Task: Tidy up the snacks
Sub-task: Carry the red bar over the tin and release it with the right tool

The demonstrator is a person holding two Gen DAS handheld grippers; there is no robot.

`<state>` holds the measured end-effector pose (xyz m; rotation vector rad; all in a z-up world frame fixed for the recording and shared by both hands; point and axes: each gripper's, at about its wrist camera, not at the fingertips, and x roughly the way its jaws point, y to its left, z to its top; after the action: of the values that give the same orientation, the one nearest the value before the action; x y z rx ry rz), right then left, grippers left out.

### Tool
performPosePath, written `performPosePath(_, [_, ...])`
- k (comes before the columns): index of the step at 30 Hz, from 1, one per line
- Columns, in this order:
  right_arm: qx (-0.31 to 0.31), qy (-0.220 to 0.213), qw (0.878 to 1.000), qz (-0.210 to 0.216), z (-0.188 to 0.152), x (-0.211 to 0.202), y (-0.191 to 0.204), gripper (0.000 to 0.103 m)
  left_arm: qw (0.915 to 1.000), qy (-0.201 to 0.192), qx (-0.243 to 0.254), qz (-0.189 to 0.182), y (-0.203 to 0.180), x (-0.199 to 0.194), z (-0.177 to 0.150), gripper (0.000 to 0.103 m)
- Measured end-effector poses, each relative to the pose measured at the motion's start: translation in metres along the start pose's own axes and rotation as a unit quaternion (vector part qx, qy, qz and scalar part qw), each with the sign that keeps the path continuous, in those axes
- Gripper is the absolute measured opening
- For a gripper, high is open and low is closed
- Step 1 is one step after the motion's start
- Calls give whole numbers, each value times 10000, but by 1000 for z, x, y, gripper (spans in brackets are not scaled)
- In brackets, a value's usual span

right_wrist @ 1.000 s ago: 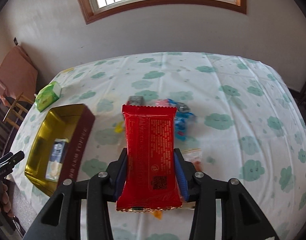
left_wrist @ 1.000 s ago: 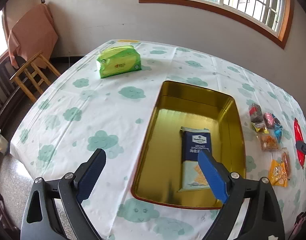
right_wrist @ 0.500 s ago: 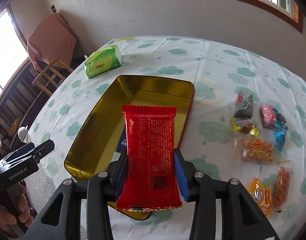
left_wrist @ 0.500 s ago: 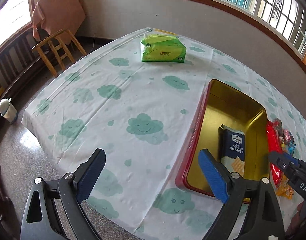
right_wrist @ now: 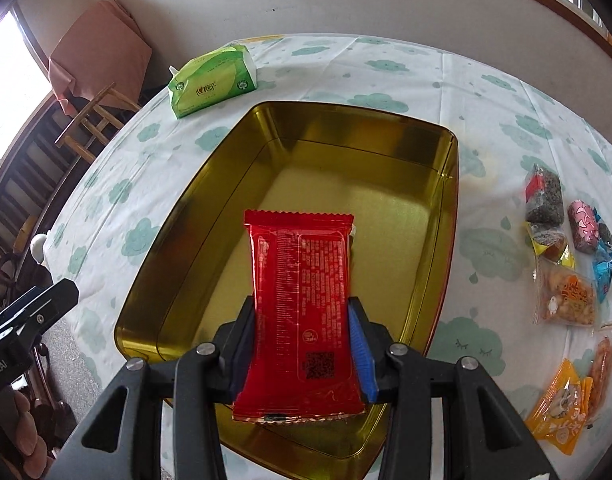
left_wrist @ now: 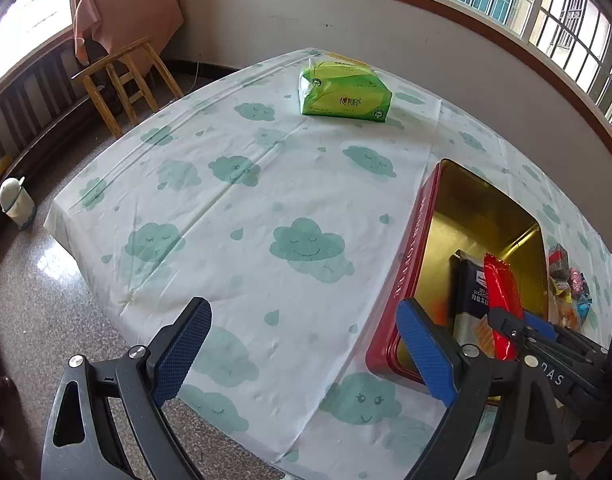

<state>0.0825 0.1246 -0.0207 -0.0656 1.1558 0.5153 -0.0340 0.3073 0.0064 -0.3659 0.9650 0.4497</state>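
Note:
My right gripper (right_wrist: 302, 340) is shut on a red snack packet (right_wrist: 302, 280) and holds it above the inside of the open gold tin (right_wrist: 445, 184). A dark blue cracker packet (left_wrist: 471, 292) lies in the tin, almost fully hidden under the red packet in the right wrist view. In the left wrist view the tin's red wall (left_wrist: 409, 264) is at the right, with the red packet (left_wrist: 501, 304) over it. My left gripper (left_wrist: 302, 344) stands open above the bare tablecloth left of the tin, nothing between its fingers.
Several loose snack packets (right_wrist: 565, 296) lie on the cloth right of the tin. A green tissue pack (left_wrist: 345, 92) sits at the far end of the table. A wooden stool (left_wrist: 122, 76) and a small white bin (left_wrist: 16, 204) stand on the floor past the table's left edge.
The right gripper carried the red packet leftward from over the loose snacks to over the tin. The left gripper swung left off the tin, which now lies at its right.

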Motion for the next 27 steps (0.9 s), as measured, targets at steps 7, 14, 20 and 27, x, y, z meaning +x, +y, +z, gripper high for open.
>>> performPosePath(7, [6,62,10000,13,-3,7,-1,44,10000,9,31,-14,-3,0,-1,92])
performPosePath(14, [-101,26,9999,-1,-5,7,0,45,10000,33,87,-14,-8,0,-3,92])
performPosePath(20, [-184,10,9998,-8,-8,3,1,51,9999,40,139,-45,-15,-2,-6,92])
performPosePath(27, [-158,-450,9989,49,-16,-35,-22,51,9991,-36,371,-213,-40,-11,-8,92])
